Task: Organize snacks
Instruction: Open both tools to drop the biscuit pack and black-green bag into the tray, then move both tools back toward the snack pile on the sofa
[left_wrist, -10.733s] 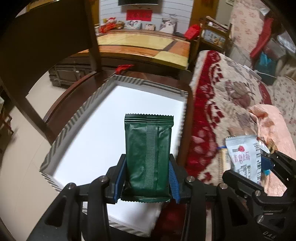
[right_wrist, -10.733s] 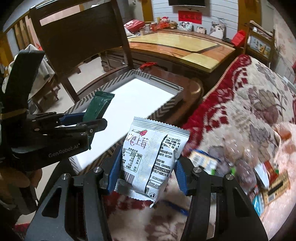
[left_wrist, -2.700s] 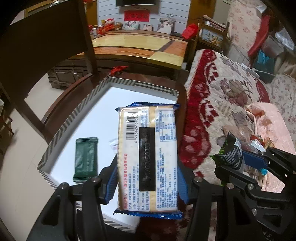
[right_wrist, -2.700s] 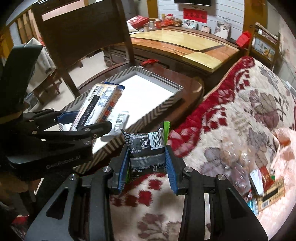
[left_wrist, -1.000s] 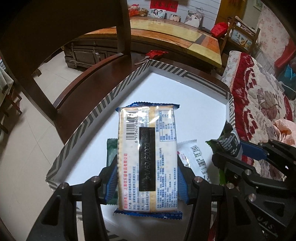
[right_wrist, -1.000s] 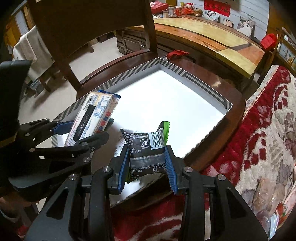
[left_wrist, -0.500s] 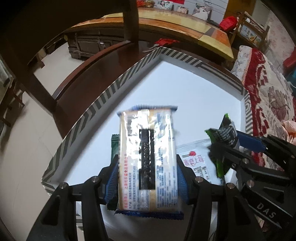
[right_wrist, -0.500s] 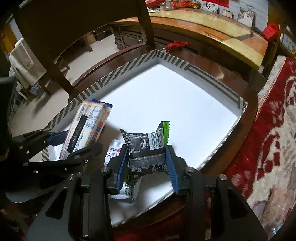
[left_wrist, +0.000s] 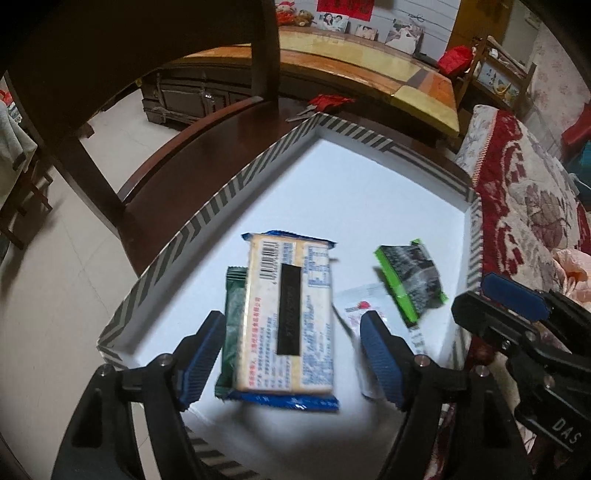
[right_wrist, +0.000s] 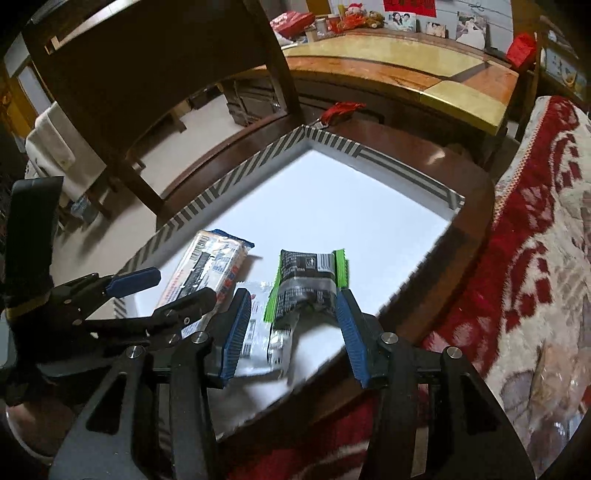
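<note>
Both tools are standing spread: left tool (left_wrist: 291, 347) over the cream blue-edged cracker pack (left_wrist: 288, 317), right tool (right_wrist: 290, 332) over the black-green pouch (right_wrist: 306, 284). Both packs are lying lower-centre in the white striped-rim tray (left_wrist: 207, 218); the cracker pack is overlapping the dark green packet (left_wrist: 233, 314) and may be sliding off.

In the left wrist view, the white shallow tray with a striped rim (left_wrist: 207, 218) fills the centre, resting on a dark wooden chair seat (left_wrist: 177, 162). In the tray's lower part, the cream cracker pack (left_wrist: 288, 317) overlaps the dark green foil packet (left_wrist: 232, 314) at its left; the white strawberry-print sachet (left_wrist: 364, 306) and black-and-green crinkled packet (left_wrist: 410, 277) lie to its right.
</note>
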